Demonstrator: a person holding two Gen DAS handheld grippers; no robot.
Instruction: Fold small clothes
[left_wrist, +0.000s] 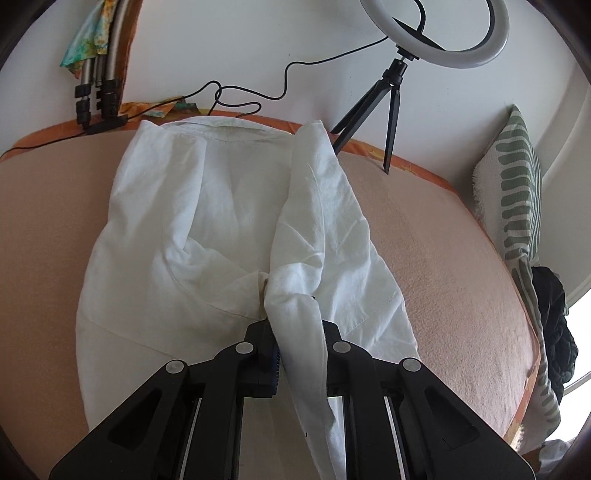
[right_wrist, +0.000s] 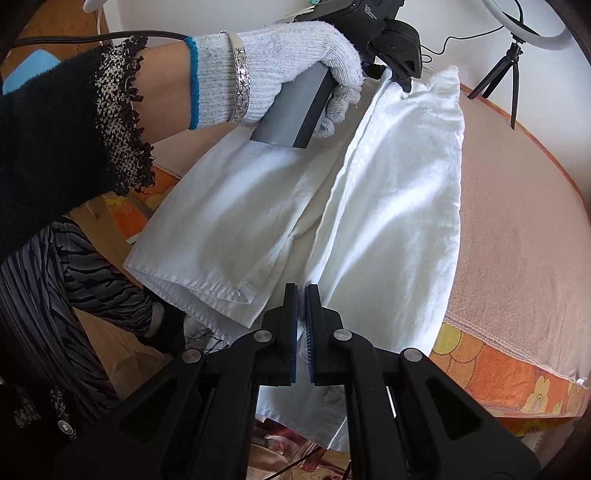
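A: Where are the white shorts?

B: They lie spread on the pink blanket that covers the bed. One leg lies flat on the blanket; the other leg is lifted and drawn over, standing up in a ridge.

A: What does the left gripper do?

B: Its two black fingers are pressed together on a fold of the white cloth. In the left wrist view the fabric runs up between the fingers and hangs down over the right one. In the right wrist view the same gripper shows at the far end of the shorts, pinching the waistband edge, with the gloved left hand around its grey handle.

A: And the right gripper?

B: It sits at the near leg hem, where the shorts hang over the edge of the bed. The jaws are nearly together, with a thin gap between the blue pads. Whether cloth is caught in that gap cannot be told; the hem lies just behind and below the fingertips.

A: What else is in view?

B: A ring light on a small black tripod stands at the far edge of the bed against the white wall. A green-striped pillow leans at the right.
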